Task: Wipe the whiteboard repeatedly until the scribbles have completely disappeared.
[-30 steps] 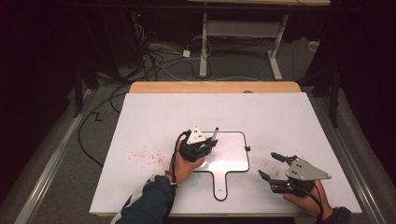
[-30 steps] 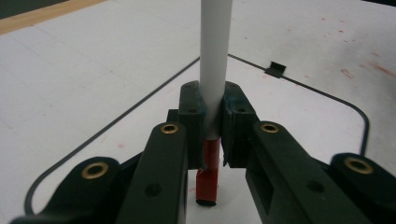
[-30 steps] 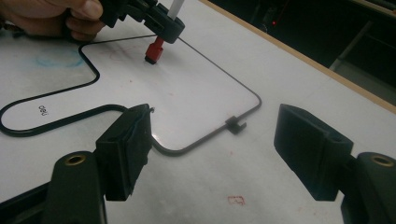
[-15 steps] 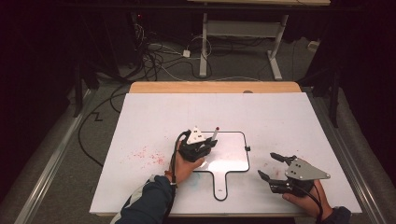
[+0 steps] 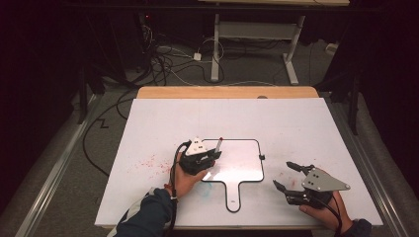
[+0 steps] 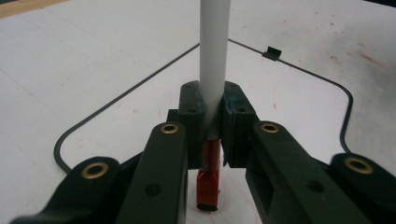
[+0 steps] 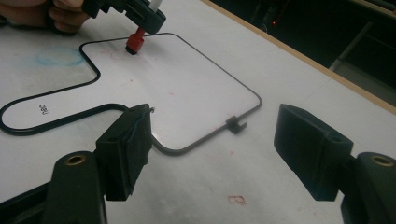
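Marker with a white barrel and red tip (image 5: 218, 146) stands clamped in the left hand-held gripper (image 5: 200, 157) in the high view, over the near-left part of a white paddle-shaped board with a thin black rim (image 5: 247, 170). That board lies on the white counter (image 5: 296, 123) toward its near edge, its handle pointing at the person. The right hand-held gripper (image 5: 285, 177) rests near the counter's near-right corner, just beside the board's right rim and apart from it, jaws spread with nothing between them. Faint red smudges (image 5: 148, 163) mark the counter left of the board.

From the left gripper view, the left hand-held gripper (image 6: 212, 121) is shut tight on the marker (image 6: 214, 70): both pads press the white barrel just above the red section, and the tip touches the board (image 6: 289, 107) inside its black rim.

From the right gripper view, the right hand-held gripper (image 7: 212, 140) stands wide open and empty above the counter (image 7: 289, 93), the board (image 7: 187, 88) and its small black clip (image 7: 235, 124) beyond it. Farther off, the left hand-held gripper (image 7: 140, 18) holds the marker (image 7: 135, 42) with its red tip down on the board near the rim, beside a faint blue ring (image 7: 58, 56) on the counter.
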### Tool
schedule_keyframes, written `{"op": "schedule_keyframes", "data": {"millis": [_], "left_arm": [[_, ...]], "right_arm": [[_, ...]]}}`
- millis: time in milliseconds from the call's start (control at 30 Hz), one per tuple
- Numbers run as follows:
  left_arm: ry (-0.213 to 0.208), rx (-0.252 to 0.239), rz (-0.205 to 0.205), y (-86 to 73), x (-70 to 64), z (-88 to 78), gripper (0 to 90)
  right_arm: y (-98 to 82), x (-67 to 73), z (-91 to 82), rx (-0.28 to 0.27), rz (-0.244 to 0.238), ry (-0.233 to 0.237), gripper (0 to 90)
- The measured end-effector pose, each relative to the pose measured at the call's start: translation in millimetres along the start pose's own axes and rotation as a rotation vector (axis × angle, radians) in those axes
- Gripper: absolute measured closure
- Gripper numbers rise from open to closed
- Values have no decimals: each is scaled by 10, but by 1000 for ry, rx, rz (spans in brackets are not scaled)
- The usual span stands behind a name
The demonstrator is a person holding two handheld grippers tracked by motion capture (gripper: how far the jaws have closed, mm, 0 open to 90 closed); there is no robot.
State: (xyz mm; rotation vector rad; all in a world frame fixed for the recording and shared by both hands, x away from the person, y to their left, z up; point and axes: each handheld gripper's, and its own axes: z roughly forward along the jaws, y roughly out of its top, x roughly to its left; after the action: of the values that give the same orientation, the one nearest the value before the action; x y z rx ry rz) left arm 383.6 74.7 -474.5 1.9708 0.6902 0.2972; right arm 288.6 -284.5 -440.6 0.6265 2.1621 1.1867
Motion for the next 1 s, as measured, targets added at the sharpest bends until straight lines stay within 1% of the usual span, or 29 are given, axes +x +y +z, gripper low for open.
{"op": "schedule_keyframes", "data": {"millis": [67, 133, 200, 300, 367, 400, 467, 600, 633, 700, 900, 1000], "left_arm": [[-2, 2, 5, -34, -15, -57, 791], [-8, -1, -5, -71, -12, -103, 791], [-8, 6, 4, -95, -25, -148, 791], [-14, 12, 11, -127, -44, -190, 791], [-17, 14, 7, -126, -37, -187, 791], [-21, 16, 1, -116, -18, -169, 791], [-10, 14, -7, -89, 27, -127, 791], [3, 3, -42, -25, 151, -40, 791], [3, 5, -45, -6, 178, -16, 791], [18, 1, -42, 30, 210, 34, 791], [28, -2, -43, 94, 221, 152, 791], [22, 6, -42, 87, 201, 134, 791]], "right_arm": [[0, 2, 1, 0, 0, 1, 285], [0, 6, 7, 3, 1, 1, 285], [2, 8, 9, 3, 1, 1, 285], [7, 15, 10, 2, -3, 1, 284], [8, 16, 18, 4, -4, 3, 285], [7, 16, 22, 5, -5, 4, 284], [10, 25, 36, 12, -11, 8, 285], [7, 24, 41, 14, -14, 8, 285], [7, 24, 41, 14, -14, 8, 285], [-4, 20, 49, 13, -10, 12, 285], [-7, 17, 41, 12, -10, 12, 285], [-10, 12, 34, 13, -11, 11, 285]]}}
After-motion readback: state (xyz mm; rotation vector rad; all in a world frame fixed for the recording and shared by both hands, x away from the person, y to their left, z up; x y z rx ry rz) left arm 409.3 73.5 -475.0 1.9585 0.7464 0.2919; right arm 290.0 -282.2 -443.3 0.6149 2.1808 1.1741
